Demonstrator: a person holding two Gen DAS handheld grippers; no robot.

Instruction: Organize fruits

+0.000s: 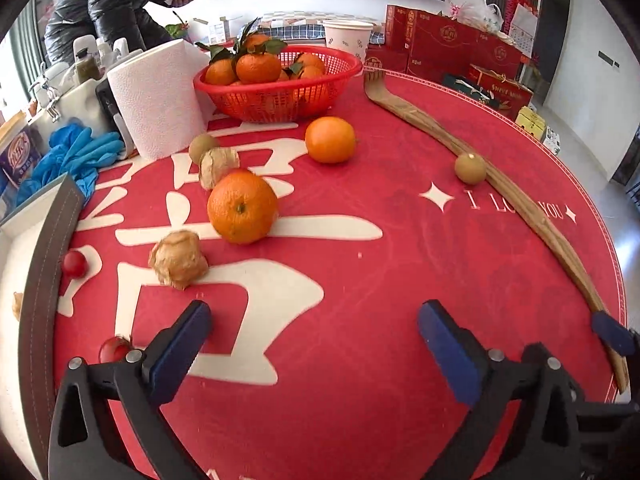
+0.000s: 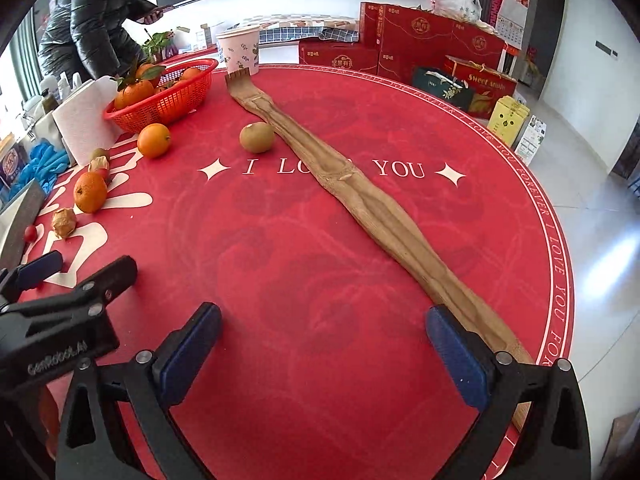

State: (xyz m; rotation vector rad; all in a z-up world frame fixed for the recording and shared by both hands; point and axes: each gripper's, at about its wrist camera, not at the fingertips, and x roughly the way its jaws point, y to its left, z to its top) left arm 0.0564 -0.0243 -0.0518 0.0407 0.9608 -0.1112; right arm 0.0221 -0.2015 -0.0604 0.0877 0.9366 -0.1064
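Observation:
A red basket (image 1: 280,96) (image 2: 160,104) heaped with leafy oranges stands at the table's far left. Loose on the red cloth lie a near orange (image 1: 242,208) (image 2: 90,192), a far orange (image 1: 330,140) (image 2: 153,141), two papery husked fruits (image 1: 178,260) (image 1: 218,166), small red fruits (image 1: 75,264) (image 1: 114,350) and a brown round fruit (image 1: 470,168) (image 2: 257,137) against a long wooden back scratcher (image 2: 360,196). My left gripper (image 1: 314,344) hovers open over bare cloth, short of the near orange. My right gripper (image 2: 324,348) is open too, empty, its right finger over the scratcher's handle.
A paper towel roll (image 1: 156,100), blue gloves (image 1: 76,156) and bottles crowd the left edge, beside a white box (image 1: 28,216). A paper cup (image 2: 240,54) stands behind the basket. Red gift boxes (image 2: 432,40) sit beyond the table, and a person in a dark jacket (image 2: 88,12) leans at the far left.

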